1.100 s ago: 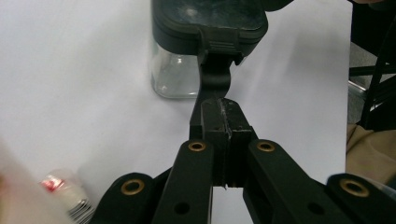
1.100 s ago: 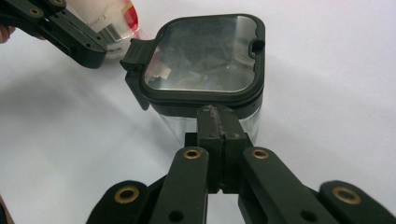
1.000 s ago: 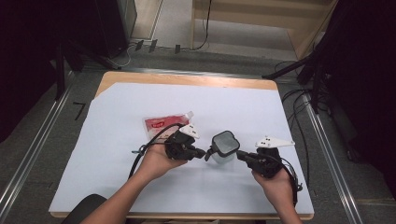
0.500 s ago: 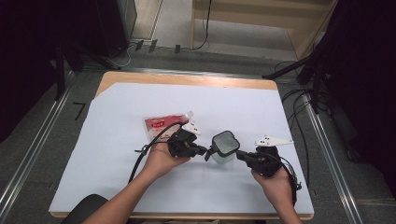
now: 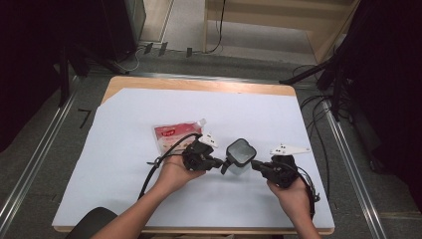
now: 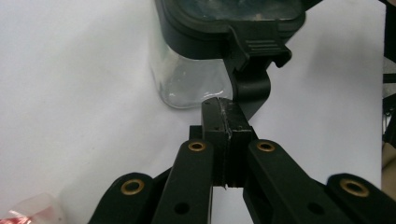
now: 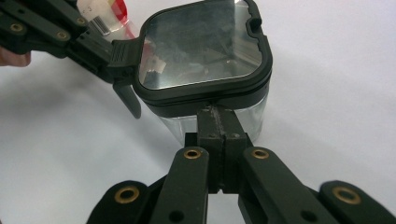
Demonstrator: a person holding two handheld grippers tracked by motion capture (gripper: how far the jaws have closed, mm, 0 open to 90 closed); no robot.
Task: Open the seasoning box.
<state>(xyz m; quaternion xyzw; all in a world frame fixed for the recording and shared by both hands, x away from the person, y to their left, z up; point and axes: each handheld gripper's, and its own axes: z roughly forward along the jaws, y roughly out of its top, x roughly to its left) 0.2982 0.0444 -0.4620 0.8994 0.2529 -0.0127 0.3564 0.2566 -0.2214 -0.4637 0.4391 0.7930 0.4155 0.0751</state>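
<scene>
Near the table's (image 5: 124, 149) middle, your clear container (image 5: 240, 158) stands upright with its black lid (image 7: 203, 49) on. Your left gripper (image 6: 224, 112) is pressed together at the side latch (image 6: 252, 70), seemingly prising it outward; your right gripper (image 7: 219, 122), jaws together, braces the opposite rim. Opening has only begun; the red pouch (image 5: 174, 137) waits behind.

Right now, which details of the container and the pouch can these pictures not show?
- Container contents: right gripper view, glare on the lid.
- Pouch label: high view, too small.
- Pouch's near edge: high view, behind the left gripper.
- Lid top: left gripper view, cut off.
</scene>
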